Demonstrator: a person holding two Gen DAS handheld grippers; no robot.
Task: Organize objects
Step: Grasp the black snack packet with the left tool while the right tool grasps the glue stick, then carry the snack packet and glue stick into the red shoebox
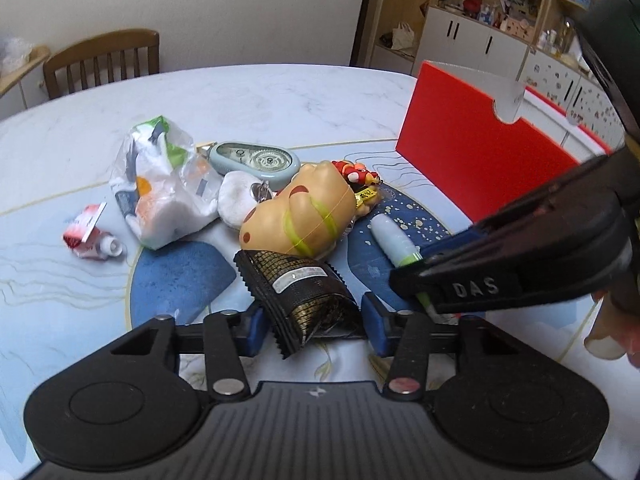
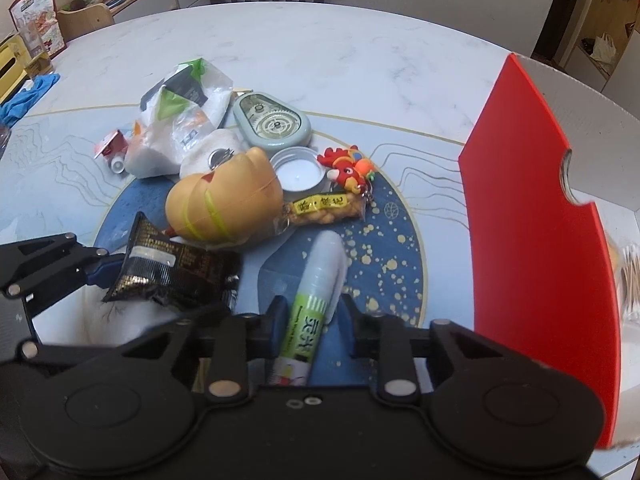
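The left claw [image 1: 316, 330] has its blue fingers [image 1: 254, 330] standing either side of the black packet [image 1: 298, 292], which lies tilted on the counter [image 1: 280, 92]. The jaws look close to the crinkled foil but I cannot tell if they are pinching it yet. The right claw [image 2: 308, 320] straddles the glue tube [image 2: 316, 284], its fingers [image 2: 280, 316] near the green label; the gap on each side is slim, and a firm hold is not plain either.

Judging by this, the step in hand is a double pick-up from the heap, with the red box [image 2: 536, 216] on the right as the likely home.

To do it well, close each claw squarely across the narrow width of its thing. The packet is soft foil and will likely fold, so grip it low on the sealed edge. The tube is round and slick; clamp it on the label, not the pale cap, or it may squirt out forward.

Just beyond the packet lies the tan toy [image 1: 300, 212], touching or nearly touching it, with the snack bag [image 2: 326, 208] and red charm [image 2: 346, 170] behind. Lift straight up before swinging right, lest the toy be dragged. The candle [image 2: 298, 172], tape case [image 2: 274, 122] and plastic bag [image 1: 160, 184] lie farther back, apart from both claws.
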